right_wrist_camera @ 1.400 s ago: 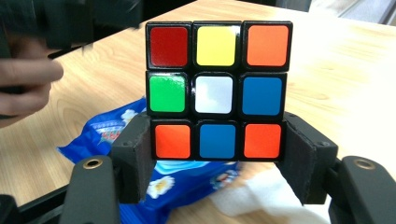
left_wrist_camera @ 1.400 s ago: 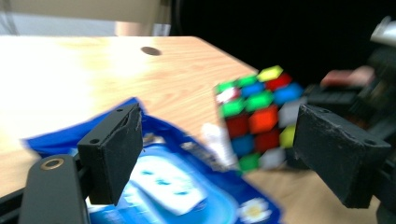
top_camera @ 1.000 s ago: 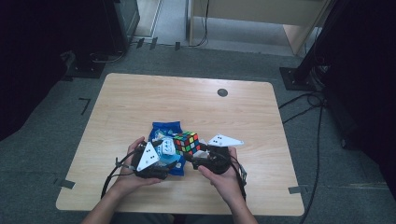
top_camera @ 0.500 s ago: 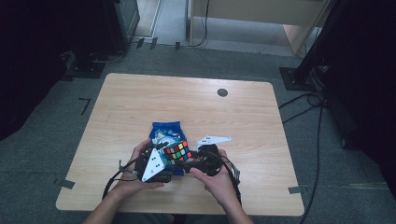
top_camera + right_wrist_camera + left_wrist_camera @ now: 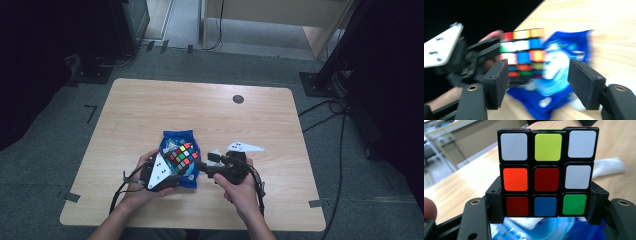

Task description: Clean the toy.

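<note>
A scrambled colour cube (image 5: pixel 546 173) is clamped by its bottom row between the jaws of my left gripper (image 5: pixel 545 206). In the high view the cube (image 5: pixel 182 156) hangs just above a blue snack bag (image 5: pixel 175 138) lying on the table, with the left gripper (image 5: pixel 176 167) at its near-left side. My right gripper (image 5: pixel 201 165) points at the cube from the right, a short gap away. In the right gripper view its jaws (image 5: pixel 539 82) stand wide open and hold nothing. Beyond them are the cube (image 5: pixel 522 51) and the bag (image 5: pixel 564 67).
The wooden table (image 5: pixel 200 110) has a small black round cap (image 5: pixel 238 99) near its far edge. A crumpled white tissue (image 5: pixel 609 166) lies on the wood beyond the cube. Cables trail from both grippers toward the near edge. Dark equipment stands around the table.
The cube has shifted a little to the left and turned, carried in my left gripper. My right gripper now stands slightly apart from it.
</note>
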`<state>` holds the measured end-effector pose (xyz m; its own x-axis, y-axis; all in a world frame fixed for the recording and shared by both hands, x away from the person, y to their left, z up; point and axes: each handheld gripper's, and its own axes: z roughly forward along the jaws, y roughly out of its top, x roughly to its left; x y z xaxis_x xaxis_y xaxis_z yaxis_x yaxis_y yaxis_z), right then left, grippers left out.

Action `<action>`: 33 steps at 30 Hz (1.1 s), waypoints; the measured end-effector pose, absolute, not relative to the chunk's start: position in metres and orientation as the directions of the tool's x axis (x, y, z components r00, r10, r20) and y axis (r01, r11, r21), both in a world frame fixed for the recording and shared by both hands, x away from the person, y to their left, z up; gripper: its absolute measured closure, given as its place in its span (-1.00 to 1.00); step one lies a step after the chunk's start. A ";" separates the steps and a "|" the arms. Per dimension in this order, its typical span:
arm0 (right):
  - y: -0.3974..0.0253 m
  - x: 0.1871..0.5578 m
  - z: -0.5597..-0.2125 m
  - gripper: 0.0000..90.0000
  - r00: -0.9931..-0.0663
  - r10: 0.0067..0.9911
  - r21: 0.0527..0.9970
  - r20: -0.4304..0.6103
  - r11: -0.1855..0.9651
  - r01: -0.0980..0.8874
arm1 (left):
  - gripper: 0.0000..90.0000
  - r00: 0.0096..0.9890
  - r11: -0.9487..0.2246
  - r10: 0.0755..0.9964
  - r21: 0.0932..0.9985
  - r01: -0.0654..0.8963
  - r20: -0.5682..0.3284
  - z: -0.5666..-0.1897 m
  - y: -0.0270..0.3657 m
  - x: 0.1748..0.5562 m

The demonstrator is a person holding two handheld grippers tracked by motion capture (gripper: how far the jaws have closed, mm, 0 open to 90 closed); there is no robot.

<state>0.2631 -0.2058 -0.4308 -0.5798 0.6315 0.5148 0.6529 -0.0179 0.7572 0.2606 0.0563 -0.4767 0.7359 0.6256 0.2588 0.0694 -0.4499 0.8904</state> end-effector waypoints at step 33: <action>-0.194 0.252 -0.454 0.99 -0.613 0.737 0.897 0.286 0.018 0.441 | -0.24 0.786 -0.465 0.574 0.881 0.083 0.229 -0.485 0.040 0.253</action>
